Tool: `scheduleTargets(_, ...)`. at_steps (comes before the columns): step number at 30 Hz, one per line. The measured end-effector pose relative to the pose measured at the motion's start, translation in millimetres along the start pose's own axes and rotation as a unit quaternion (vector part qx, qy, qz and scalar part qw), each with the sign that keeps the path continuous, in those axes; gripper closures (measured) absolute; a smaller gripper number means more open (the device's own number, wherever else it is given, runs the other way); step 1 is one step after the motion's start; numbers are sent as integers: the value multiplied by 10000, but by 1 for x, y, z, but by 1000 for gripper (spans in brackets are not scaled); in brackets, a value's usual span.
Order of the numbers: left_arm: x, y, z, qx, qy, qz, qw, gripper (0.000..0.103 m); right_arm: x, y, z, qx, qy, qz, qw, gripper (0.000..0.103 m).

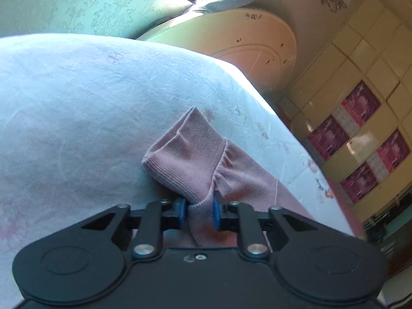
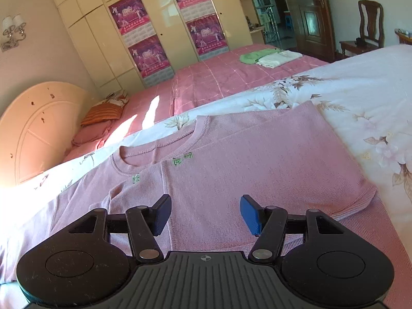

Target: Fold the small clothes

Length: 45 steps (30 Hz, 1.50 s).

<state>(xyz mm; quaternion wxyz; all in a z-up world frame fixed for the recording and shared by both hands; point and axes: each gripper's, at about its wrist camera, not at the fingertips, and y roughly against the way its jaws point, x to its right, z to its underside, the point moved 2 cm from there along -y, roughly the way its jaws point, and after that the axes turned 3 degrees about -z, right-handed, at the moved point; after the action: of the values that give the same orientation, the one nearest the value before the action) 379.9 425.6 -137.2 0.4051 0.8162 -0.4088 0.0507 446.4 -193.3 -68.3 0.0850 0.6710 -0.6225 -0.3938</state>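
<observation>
Nearby, headboard [image 1: 257, 43], wardrobe [image 2: 154, 25] (posters), perhaps folded laundry [image 2: 267, 58]

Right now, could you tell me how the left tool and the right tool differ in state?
The left tool is shut on the pink sweater's ribbed cuff, while the right tool stands open with nothing between its pads. The left tool sits at the sleeve's end; the right tool hovers over the sweater's body. Both have black frames and blue pads.

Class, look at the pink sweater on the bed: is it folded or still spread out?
Mostly spread: the pink sweater lies flat, neckline showing. The left gripper is shut on its ribbed cuff; the right gripper hovers open.
</observation>
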Motion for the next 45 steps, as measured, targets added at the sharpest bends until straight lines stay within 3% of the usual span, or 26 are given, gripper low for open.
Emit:
scheduleTargets(2,29,17,1,246,-708,293,9968,92,2,3,-1,23,-37,-22,10000,43)
scheduleTargets(4,73,39,10,362,-1456,817,9853,92,2,6,-2,65,-27,-57,10000,43)
scheduleTargets(7,149,64,46,277,-2296,1634,9591,92,5,9,-1,77,-52,-57,9999,43)
scheduleTargets(10,218,77,99,51,-2720,2220,9363,92,6,11,2,64,-117,-59,9999,43)
scheduleTargets(13,277,81,157,-306,-3034,2609,9159,92,10,18,3,64,-132,-68,9999,43)
scheduleTargets(18,341,68,241,-852,-3758,2741,8811,92,20,33,1,71,-336,-191,9992,43)
scheduleTargets(20,352,59,268,-996,-4122,2659,8657,82,23,37,1,53,-425,-363,9984,43)
scheduleTargets(21,356,57,279,-1058,-4289,2559,8599,67,23,39,1,50,-448,-417,9981,43)
scheduleTargets(22,352,61,286,-996,-4426,2540,8542,62,22,40,2,37,-462,-507,9976,43)
scheduleTargets(23,348,66,286,-897,-4505,2593,8496,48,21,40,3,7,-498,-635,9967,43)
scheduleTargets(24,341,73,282,-779,-4521,2648,8482,38,20,39,4,-51,-555,-791,9953,43)
scheduleTargets(26,319,87,268,-591,-4416,2624,8560,38,13,35,6,-122,-606,-1054,9925,43)
scheduleTargets(28,295,95,246,-460,-4235,2391,8726,38,1,27,10,-219,-621,-1269,9897,43)
scheduleTargets(31,254,98,214,-70,-4076,1708,8970,38,-17,2,18,-474,-710,-1546,9843,43)
scheduleTargets(33,232,93,199,-91,-4090,1416,9015,39,-28,-16,24,-704,-802,-1698,9797,43)
scheduleTargets(37,211,77,187,-592,-4043,1409,9018,40,-49,-51,31,-1014,-920,-1869,9728,44)
scheduleTargets(39,204,71,186,-561,-4000,1297,9056,40,-58,-59,29,-1059,-732,-1758,9760,88)
scheduleTargets(42,198,63,181,-586,-3809,1328,9132,39,-65,-58,22,-978,-409,-1666,9803,98)
scheduleTargets(45,201,60,179,-515,-3821,1336,9130,39,-76,-19,3,-322,142,-1655,9856,98)
